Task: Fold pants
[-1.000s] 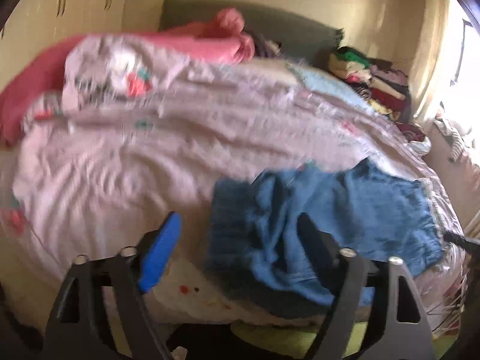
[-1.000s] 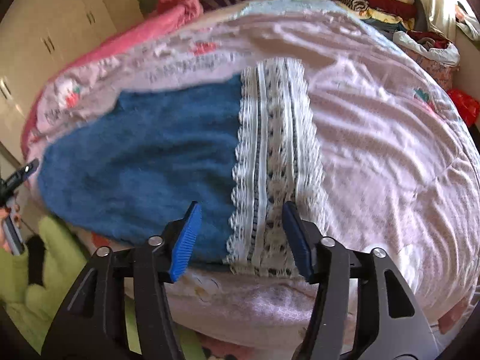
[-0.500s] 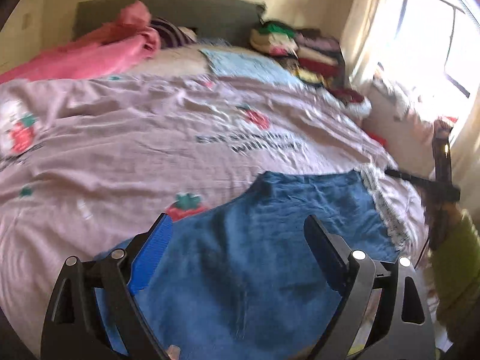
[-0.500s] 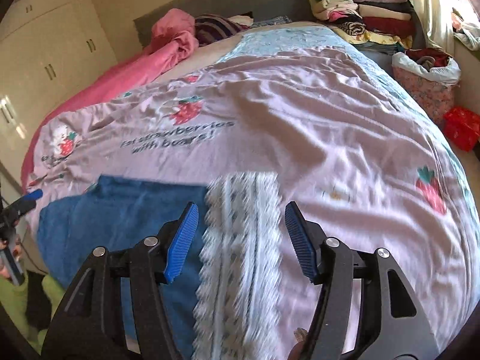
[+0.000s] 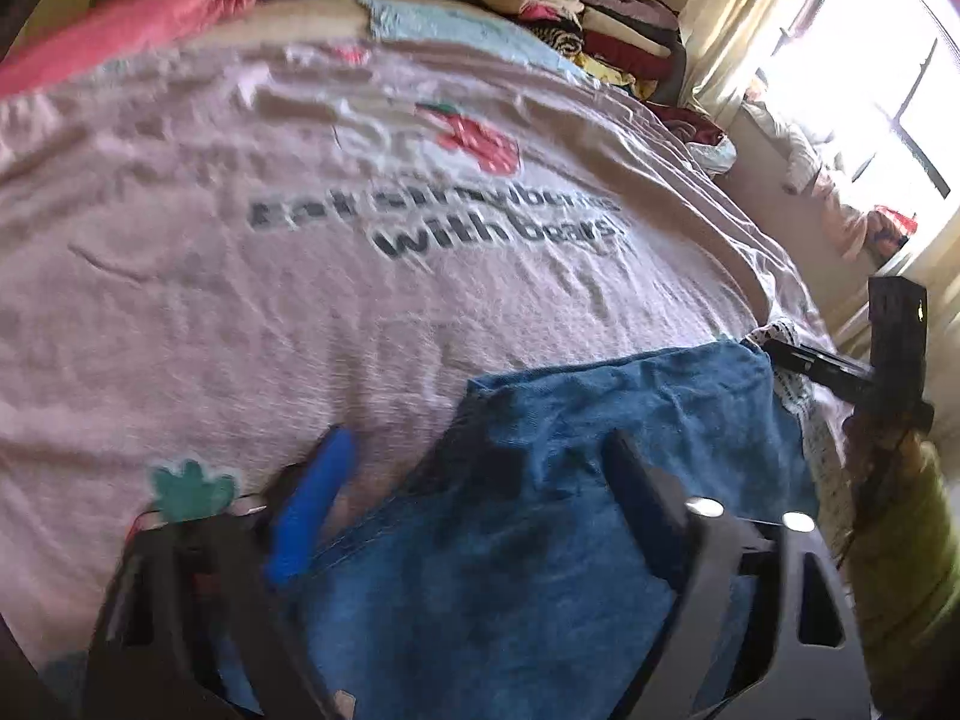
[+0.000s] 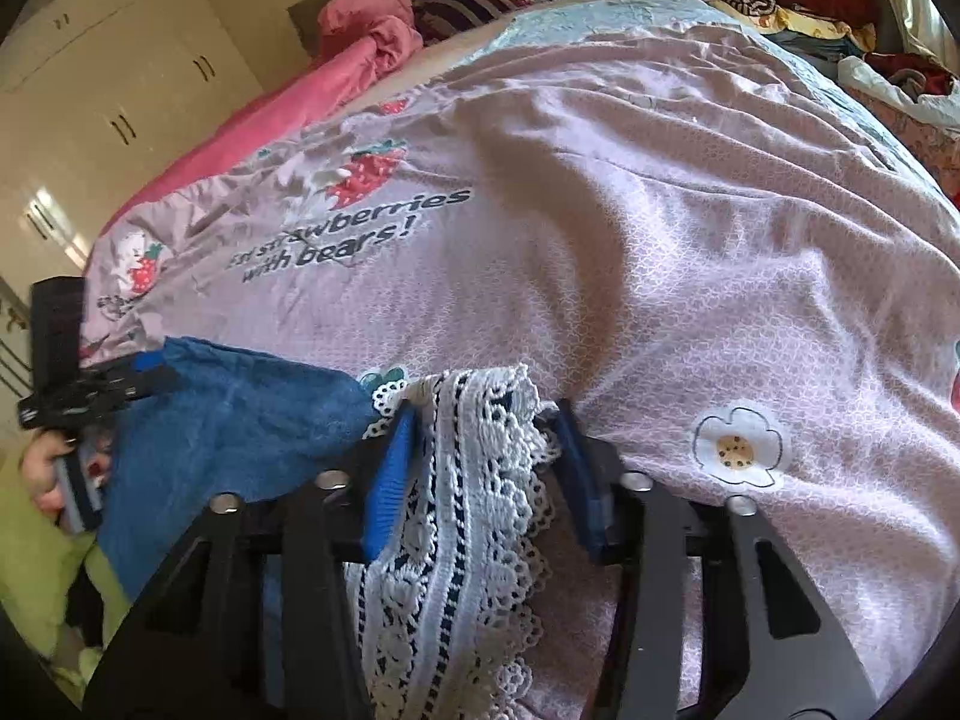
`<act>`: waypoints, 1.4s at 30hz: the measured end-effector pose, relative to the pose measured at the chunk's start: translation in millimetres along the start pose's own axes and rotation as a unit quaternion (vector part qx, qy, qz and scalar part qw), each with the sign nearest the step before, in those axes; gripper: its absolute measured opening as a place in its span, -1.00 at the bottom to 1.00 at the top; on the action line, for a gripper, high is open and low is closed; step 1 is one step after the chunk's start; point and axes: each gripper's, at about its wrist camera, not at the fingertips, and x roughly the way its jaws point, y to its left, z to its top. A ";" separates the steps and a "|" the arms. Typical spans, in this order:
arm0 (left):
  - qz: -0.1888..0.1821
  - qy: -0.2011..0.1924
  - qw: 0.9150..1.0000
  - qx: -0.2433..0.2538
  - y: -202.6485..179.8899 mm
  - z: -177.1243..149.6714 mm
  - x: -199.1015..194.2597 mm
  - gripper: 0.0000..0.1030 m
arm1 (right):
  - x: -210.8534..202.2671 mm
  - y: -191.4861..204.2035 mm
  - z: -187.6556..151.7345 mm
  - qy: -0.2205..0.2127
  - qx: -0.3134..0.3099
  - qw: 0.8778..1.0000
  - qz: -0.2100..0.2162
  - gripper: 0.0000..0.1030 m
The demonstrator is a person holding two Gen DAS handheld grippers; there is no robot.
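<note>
Right wrist: my right gripper [image 6: 480, 456] has just been closing on the pants' [image 6: 240, 414] lace [image 6: 474, 480], left gripper [image 5: 474, 480] closing astride denim at the bed's [image 6: 660, 240] near edge; pinch both fully before lifting.

Counts on and around the bed

One pair of blue pants [image 6: 240, 420] with one white lace band [image 6: 462, 516] lies on one bed [image 6: 690, 240]. Two hand-held grippers are in view: the left hand-held gripper [image 5: 474, 480] and the right hand-held gripper [image 6: 483, 462], each with two fingers. The bedspread carries one line of dark lettering [image 6: 354, 234], one white flower [image 6: 741, 450], and three red strawberries that can be told: one large [image 6: 372, 171] and two small, the rest too blurred to count. One pink blanket [image 6: 360, 54] is heaped at the head, beside one striped cloth [image 6: 462, 6]. One stack of folded clothes [image 5: 576, 24] stands at the far corner; its pieces cannot be counted. One wardrobe [image 6: 108, 96] shows four dark pairs of handles.
</note>
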 end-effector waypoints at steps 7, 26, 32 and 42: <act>0.005 -0.041 0.999 0.030 -20.7 4.9 -22.0 -0.82 | -39.9 32.3 8.0 -0.065 -0.075 0.995 -0.005 -0.69; 0.054 -0.078 0.995 0.035 -6.6 -8.2 -39.7 0.14 | -45.3 13.2 1.6 -0.061 -0.041 0.994 -0.077 0.04; 0.031 -0.121 0.992 0.032 -15.9 -40.1 -94.2 0.47 | -90.5 13.2 -44.2 -0.055 -0.006 0.997 -0.057 0.05; 0.115 -0.085 0.989 0.027 -3.0 -122.9 -119.9 0.50 | -81.9 22.6 -98.1 0.002 0.036 0.998 -0.045 -0.01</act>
